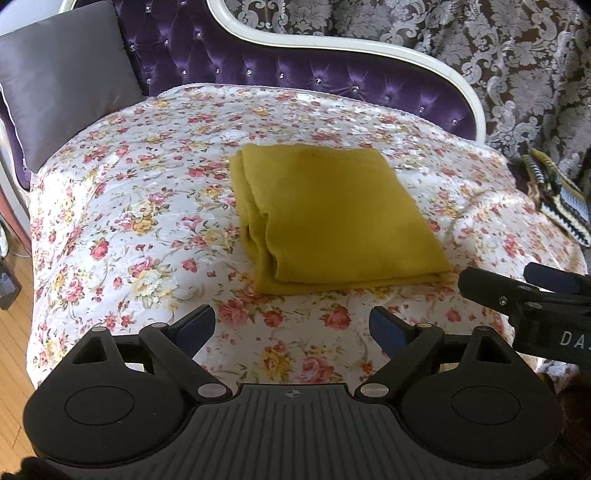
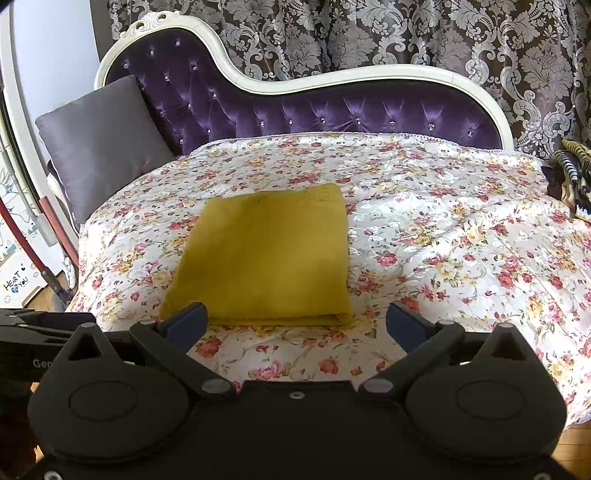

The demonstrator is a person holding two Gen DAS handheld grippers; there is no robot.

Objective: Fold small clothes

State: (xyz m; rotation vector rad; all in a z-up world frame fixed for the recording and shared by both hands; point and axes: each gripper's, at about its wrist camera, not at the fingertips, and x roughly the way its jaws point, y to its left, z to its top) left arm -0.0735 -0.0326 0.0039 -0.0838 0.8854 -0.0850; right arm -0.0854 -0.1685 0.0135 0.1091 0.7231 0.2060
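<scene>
A mustard-yellow garment (image 1: 332,218) lies folded into a neat rectangle on the floral bedspread (image 1: 147,206); it also shows in the right wrist view (image 2: 266,254). My left gripper (image 1: 291,325) is open and empty, hovering just in front of the garment's near edge. My right gripper (image 2: 295,323) is open and empty, its left fingertip (image 2: 186,319) over the garment's near left corner, contact unclear. The right gripper's fingers (image 1: 491,291) show at the right in the left wrist view.
The bedspread (image 2: 461,240) covers a purple tufted chaise (image 2: 332,114) with a white frame. A grey cushion (image 1: 62,81) leans at the left end. A striped dark cloth (image 1: 557,195) lies at the right end. Patterned curtains (image 2: 406,33) hang behind. Wooden floor (image 1: 14,339) lies left.
</scene>
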